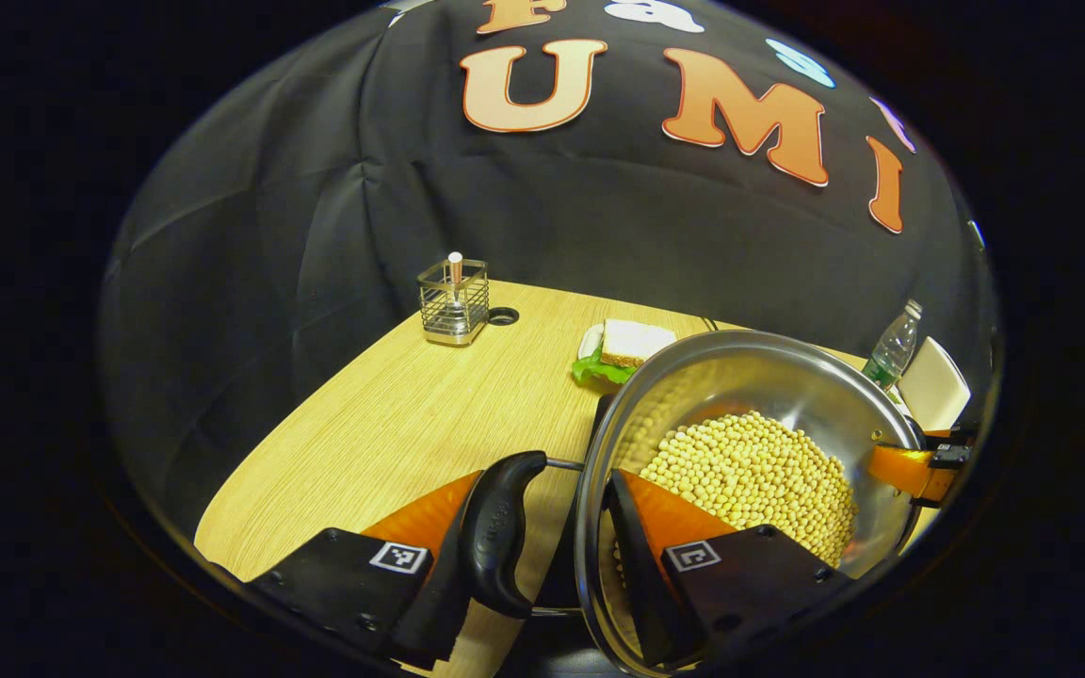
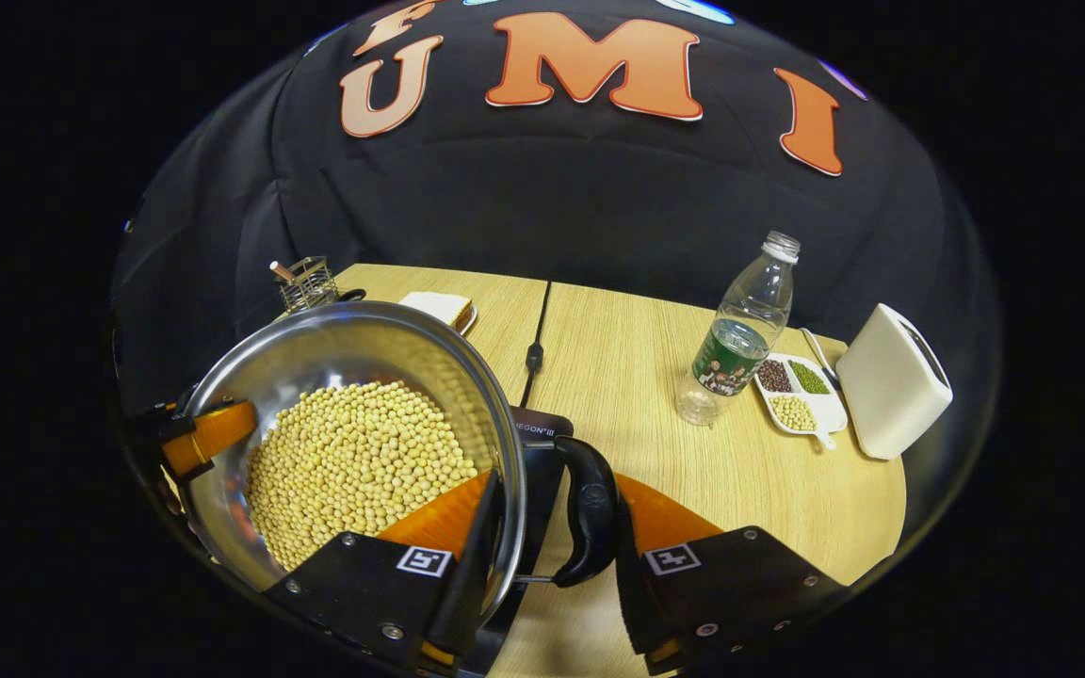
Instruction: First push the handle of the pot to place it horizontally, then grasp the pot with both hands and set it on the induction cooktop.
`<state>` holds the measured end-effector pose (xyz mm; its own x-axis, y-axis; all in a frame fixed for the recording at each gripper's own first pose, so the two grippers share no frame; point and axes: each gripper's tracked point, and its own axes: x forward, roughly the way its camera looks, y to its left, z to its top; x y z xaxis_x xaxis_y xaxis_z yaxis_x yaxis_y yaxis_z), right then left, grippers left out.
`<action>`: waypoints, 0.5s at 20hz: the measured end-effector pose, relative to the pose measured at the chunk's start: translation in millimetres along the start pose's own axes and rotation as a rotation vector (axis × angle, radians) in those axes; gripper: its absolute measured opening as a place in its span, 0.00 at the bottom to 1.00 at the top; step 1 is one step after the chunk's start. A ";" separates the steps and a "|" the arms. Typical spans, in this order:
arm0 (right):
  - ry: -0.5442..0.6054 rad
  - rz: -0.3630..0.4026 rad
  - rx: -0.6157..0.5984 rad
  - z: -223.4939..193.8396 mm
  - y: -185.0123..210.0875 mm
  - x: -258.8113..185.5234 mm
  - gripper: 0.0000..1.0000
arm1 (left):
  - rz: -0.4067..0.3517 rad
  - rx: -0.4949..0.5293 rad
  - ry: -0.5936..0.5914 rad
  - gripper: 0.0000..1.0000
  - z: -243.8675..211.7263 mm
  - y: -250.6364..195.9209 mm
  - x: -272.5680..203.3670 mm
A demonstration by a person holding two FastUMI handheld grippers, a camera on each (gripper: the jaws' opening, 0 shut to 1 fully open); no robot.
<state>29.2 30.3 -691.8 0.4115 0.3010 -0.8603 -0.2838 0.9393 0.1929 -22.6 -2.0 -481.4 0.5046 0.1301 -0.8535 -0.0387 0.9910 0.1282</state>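
Observation:
A steel pot (image 1: 778, 377) holding several yellow soybeans (image 1: 759, 476) is gripped from both sides. My left gripper (image 1: 547, 480) is shut on the pot: one finger presses its black side handle (image 1: 503, 527) from outside, the other sits inside the rim. My right gripper (image 2: 557, 480) is shut the same way on the opposite black handle (image 2: 590, 518), one finger in the pot (image 2: 335, 348). Each gripper appears across the pot in the other's view (image 1: 919, 469) (image 2: 203, 435). The black induction cooktop (image 2: 542, 428) lies directly beneath the pot. Whether the pot rests on it is hidden.
On the wooden table (image 2: 637, 358) stand a water bottle (image 2: 740, 330), a divided dish of beans (image 2: 797, 395) and a white box-shaped appliance (image 2: 891, 381) at the right. A sandwich on a plate (image 1: 627, 344) and a wire holder (image 1: 453, 301) are at the back. A black cable (image 2: 535, 339) runs from the cooktop.

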 end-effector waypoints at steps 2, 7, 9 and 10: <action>0.003 0.002 0.006 0.6 -0.7 0.5 0.60 | 0.002 -0.004 -0.004 0.77 1.2 -0.2 -0.1; 0.019 -0.004 -0.001 -4.8 -0.3 7.3 0.64 | 0.025 0.006 0.009 0.82 0.8 -0.2 5.6; 0.013 -0.013 0.005 -4.1 -1.6 6.4 0.67 | 0.024 0.015 -0.009 0.84 8.7 -3.3 11.3; 0.020 -0.019 -0.003 -6.2 -3.1 5.0 0.63 | 0.019 0.022 -0.011 0.86 7.3 -4.5 10.9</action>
<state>26.8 27.9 -699.6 0.3992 0.2800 -0.8731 -0.2789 0.9442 0.1752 -10.7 -5.2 -487.6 0.5132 0.1480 -0.8454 -0.0289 0.9875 0.1552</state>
